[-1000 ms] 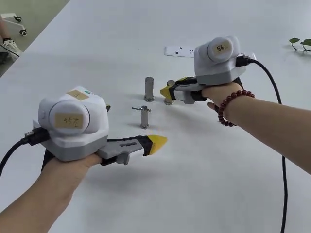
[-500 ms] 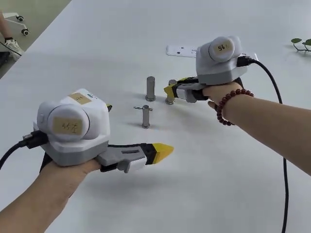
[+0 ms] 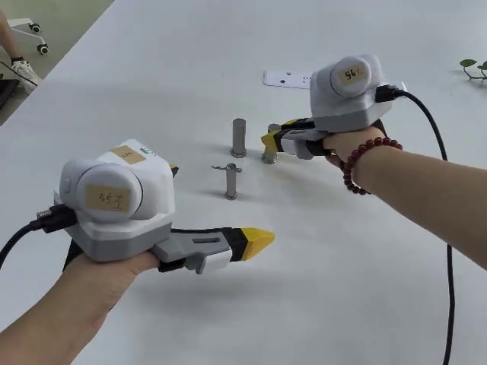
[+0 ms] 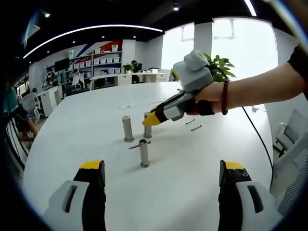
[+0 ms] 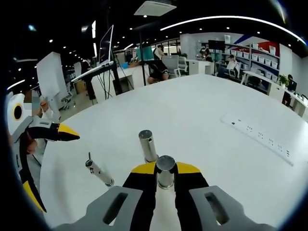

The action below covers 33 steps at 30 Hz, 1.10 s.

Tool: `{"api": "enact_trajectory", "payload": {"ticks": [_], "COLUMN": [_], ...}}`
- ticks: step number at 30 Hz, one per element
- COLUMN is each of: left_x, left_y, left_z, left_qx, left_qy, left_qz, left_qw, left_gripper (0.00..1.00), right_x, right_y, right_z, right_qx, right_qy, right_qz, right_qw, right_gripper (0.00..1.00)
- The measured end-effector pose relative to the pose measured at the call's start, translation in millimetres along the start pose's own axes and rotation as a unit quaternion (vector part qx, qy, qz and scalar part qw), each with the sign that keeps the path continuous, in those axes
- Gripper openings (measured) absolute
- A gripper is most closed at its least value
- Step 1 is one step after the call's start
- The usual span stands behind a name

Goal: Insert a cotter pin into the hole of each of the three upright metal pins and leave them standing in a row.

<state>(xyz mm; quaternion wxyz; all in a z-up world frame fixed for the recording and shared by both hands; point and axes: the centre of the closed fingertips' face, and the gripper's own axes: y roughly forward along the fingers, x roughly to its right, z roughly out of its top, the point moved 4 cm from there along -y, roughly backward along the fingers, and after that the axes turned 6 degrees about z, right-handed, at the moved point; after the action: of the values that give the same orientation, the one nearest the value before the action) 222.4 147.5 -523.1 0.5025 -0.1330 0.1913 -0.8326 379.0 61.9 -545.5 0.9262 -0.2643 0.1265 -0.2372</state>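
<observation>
Three metal pins stand upright on the white table (image 3: 342, 251). The right gripper (image 5: 166, 172) has its yellow-tipped jaws clamped on one pin (image 5: 165, 164), touching it on both sides. A bare pin (image 3: 239, 137) stands just beside it. The near pin (image 3: 231, 182) carries a cotter pin (image 3: 222, 168) through its top. The left gripper (image 4: 161, 185) hovers apart from them, jaws spread wide, holding nothing.

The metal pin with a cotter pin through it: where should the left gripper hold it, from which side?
I would take the metal pin on its bare shaft below the cotter pin, left gripper coming level from the near side: it stands upright, the cotter pin sticks out sideways near its top, and the right gripper holds another pin behind it.
</observation>
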Motion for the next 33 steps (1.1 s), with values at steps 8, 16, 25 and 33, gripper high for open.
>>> {"api": "enact_trajectory", "payload": {"ticks": [8, 16, 25, 33], "left_x": [2.0, 5.2, 6.2, 8.1], "left_y": [-4.2, -8.4, -15.1, -22.0], "left_z": [3.1, 4.8, 4.9, 4.7], "left_qx": [0.007, 0.01, 0.012, 0.014], "left_qy": [0.003, 0.008, 0.008, 0.012], "left_qz": [-0.004, -0.011, -0.012, -0.012], "left_qw": [1.0, 0.9999, 0.9998, 0.9998], "left_gripper": [0.99, 0.99, 0.99, 0.98], "right_x": [-11.2, -23.7, -36.9, -52.8], "right_y": [-6.9, -17.6, -26.9, -41.6], "right_z": [-1.5, -3.8, -8.1, -17.8], "right_qx": [-0.003, -0.003, -0.009, -0.013], "right_qy": [-0.014, -0.022, -0.032, -0.036], "right_qz": [0.005, 0.016, 0.029, 0.034], "right_qw": [0.9999, 0.9996, 0.999, 0.9987], "right_gripper": [0.08, 0.08, 0.08, 0.08]}}
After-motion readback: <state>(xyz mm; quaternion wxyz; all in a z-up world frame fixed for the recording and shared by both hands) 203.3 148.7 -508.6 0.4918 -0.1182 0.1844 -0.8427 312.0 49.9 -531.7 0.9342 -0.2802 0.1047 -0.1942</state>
